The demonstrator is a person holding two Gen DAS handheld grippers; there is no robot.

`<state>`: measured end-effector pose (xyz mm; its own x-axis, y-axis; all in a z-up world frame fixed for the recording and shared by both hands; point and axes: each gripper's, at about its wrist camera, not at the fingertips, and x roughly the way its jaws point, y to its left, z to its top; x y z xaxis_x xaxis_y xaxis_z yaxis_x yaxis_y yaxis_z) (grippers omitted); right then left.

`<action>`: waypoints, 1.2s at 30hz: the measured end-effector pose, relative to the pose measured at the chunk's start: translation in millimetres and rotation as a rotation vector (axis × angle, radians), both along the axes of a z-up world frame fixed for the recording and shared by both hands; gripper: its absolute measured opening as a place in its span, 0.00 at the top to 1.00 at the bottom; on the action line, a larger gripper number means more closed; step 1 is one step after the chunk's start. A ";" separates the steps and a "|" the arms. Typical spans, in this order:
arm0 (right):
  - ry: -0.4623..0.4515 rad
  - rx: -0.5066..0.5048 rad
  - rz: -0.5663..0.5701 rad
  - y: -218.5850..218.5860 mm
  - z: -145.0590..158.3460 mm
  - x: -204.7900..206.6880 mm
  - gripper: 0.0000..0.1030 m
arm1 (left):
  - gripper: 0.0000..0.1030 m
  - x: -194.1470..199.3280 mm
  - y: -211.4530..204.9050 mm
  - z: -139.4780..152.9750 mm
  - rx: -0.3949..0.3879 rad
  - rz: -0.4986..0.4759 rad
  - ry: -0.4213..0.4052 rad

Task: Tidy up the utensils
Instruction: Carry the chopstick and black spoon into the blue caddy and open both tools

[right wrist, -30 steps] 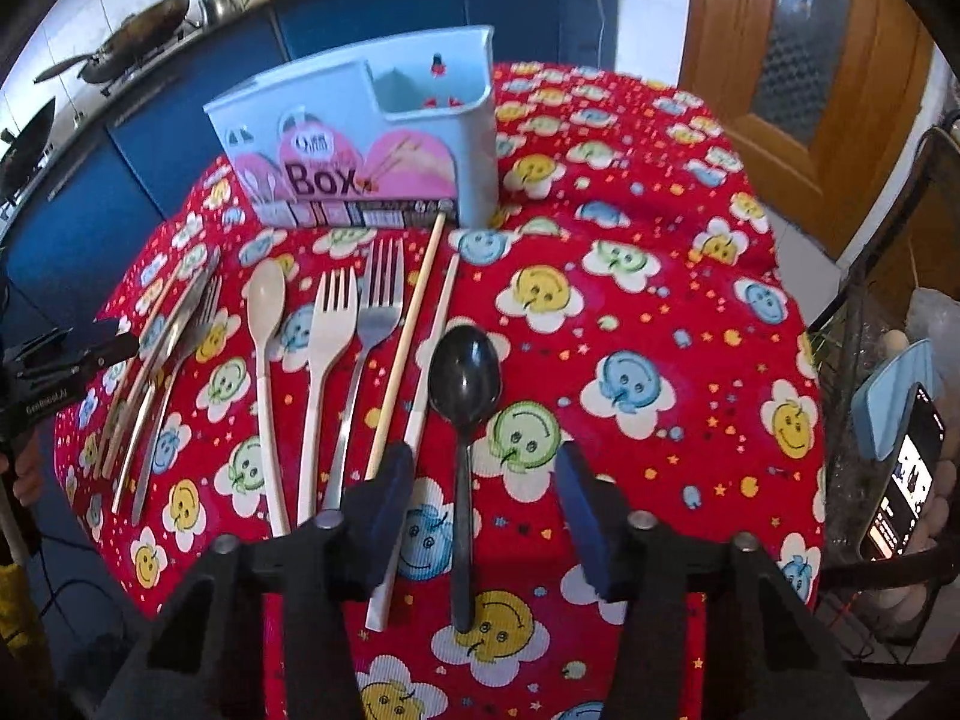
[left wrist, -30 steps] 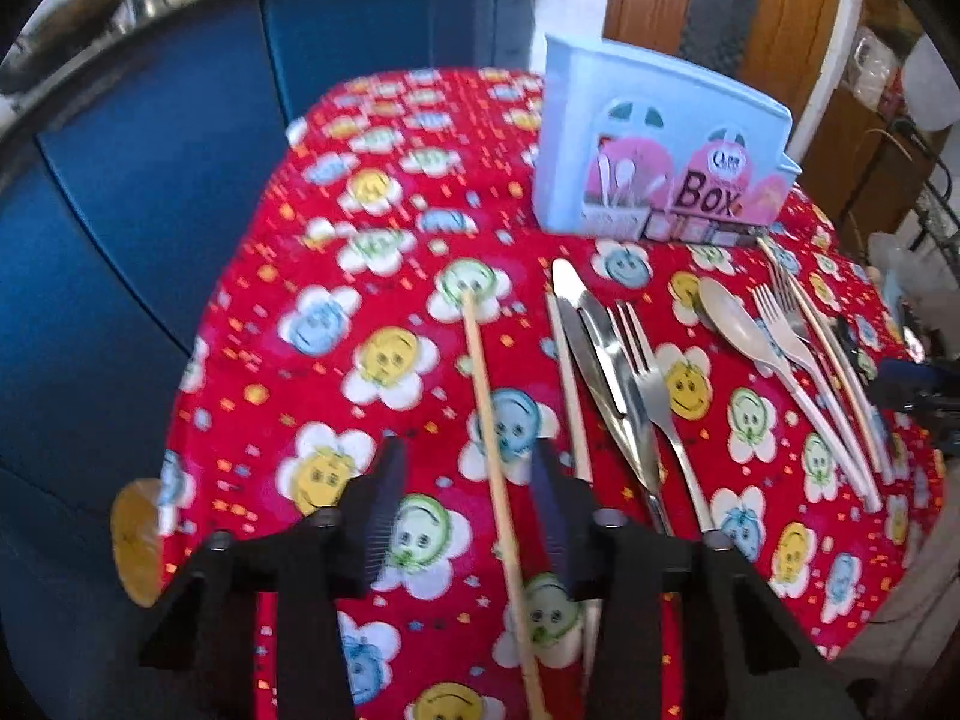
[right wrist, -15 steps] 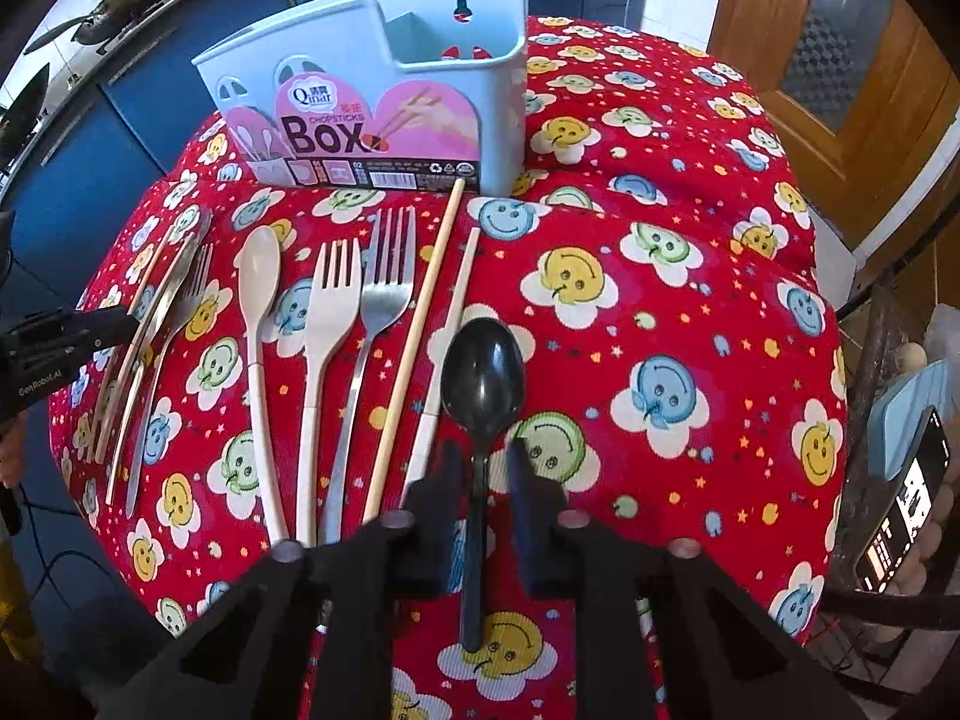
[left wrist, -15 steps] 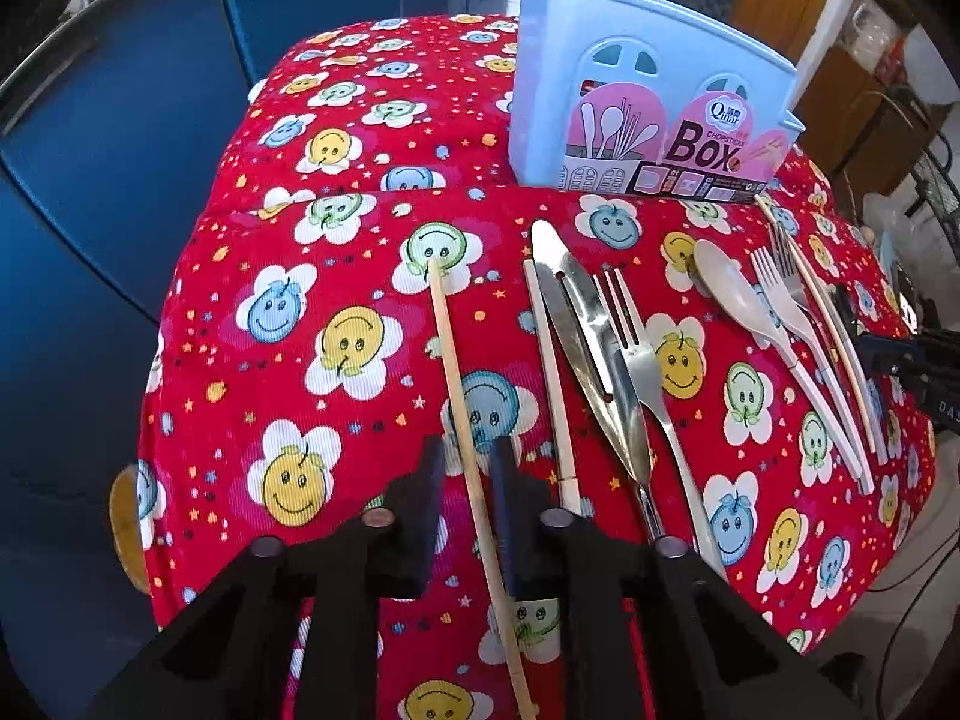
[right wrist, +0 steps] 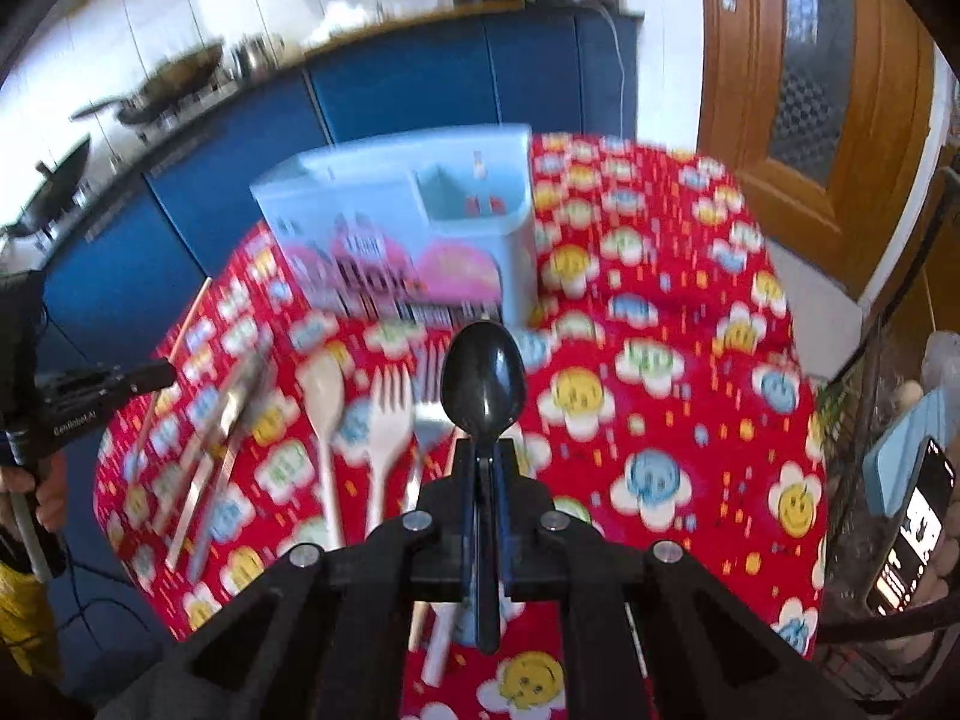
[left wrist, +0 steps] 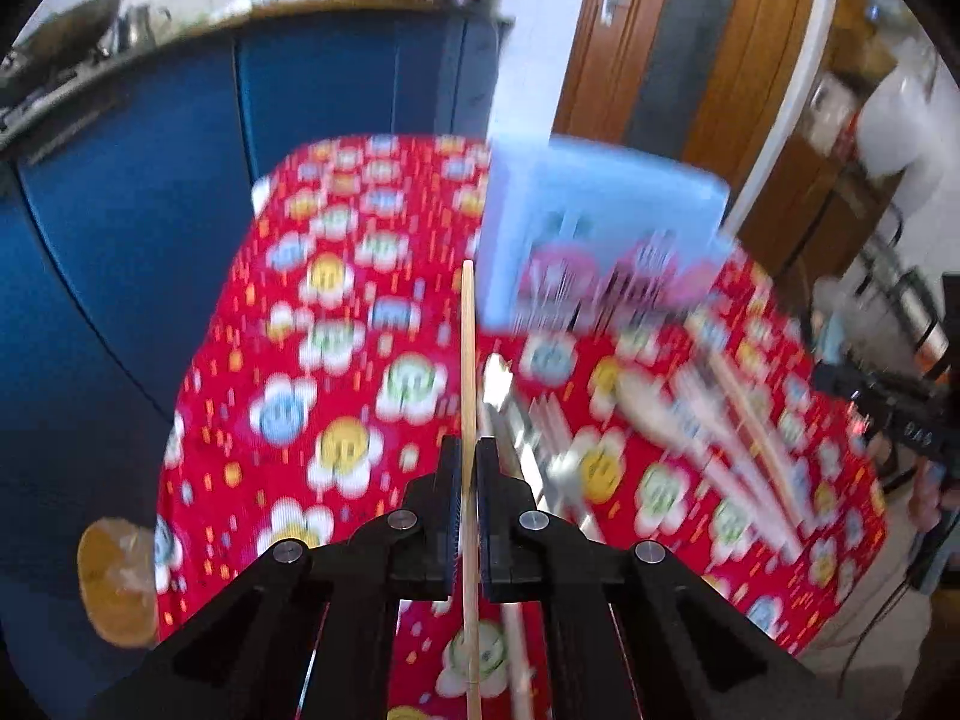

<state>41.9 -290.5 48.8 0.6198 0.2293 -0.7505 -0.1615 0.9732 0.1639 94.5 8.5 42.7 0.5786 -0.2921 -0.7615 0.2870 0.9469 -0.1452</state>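
A: Fig., left wrist view. L gripper (left wrist: 468, 450): jaws nearly together, clamped on a wooden chopstick (left wrist: 468, 360) that runs straight fwd btwn the fingers, tip toward the pale blue utensil box (left wrist: 600, 210). Chopstick appears lifted off the red smiley tablecloth (left wrist: 288, 360).

B: And the R side?

A: Right wrist view. R gripper (right wrist: 485, 450): jaws closed tight on the handle of a black spoon (right wrist: 485, 384), bowl fwd and raised above the cloth, in front of the box (right wrist: 384, 204).

B: Remaining utensils?

A: On the cloth, btwn the two grippers: cream spoon (right wrist: 324, 384), cream fork (right wrist: 387, 420), a metal fork (right wrist: 427, 420) just beside it, knives (right wrist: 231, 414) farther left. Blurred, so finer detail can't be told. Box stands upright at the far end of the row; the visible compartment (right wrist: 468, 198) looks open at the top.

B: Bkgd?

A: Blue cabinets (right wrist: 420, 90), wooden door (right wrist: 810, 90).
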 end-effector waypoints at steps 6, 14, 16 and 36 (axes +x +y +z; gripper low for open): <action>-0.159 0.060 -0.029 0.9 31.2 15.7 0.93 | 0.96 19.1 -12.8 41.7 -0.067 0.031 -0.174; -0.304 0.153 -0.050 -0.8 51.9 48.8 0.93 | 0.96 58.9 -35.4 78.3 -0.164 0.078 -0.379; -0.337 0.152 -0.054 1.1 53.1 58.5 0.93 | 0.96 66.5 -41.2 85.7 -0.181 0.097 -0.437; -0.492 0.136 -0.030 20.5 11.9 115.9 0.92 | 0.95 121.8 -82.2 37.2 -0.141 0.214 -0.636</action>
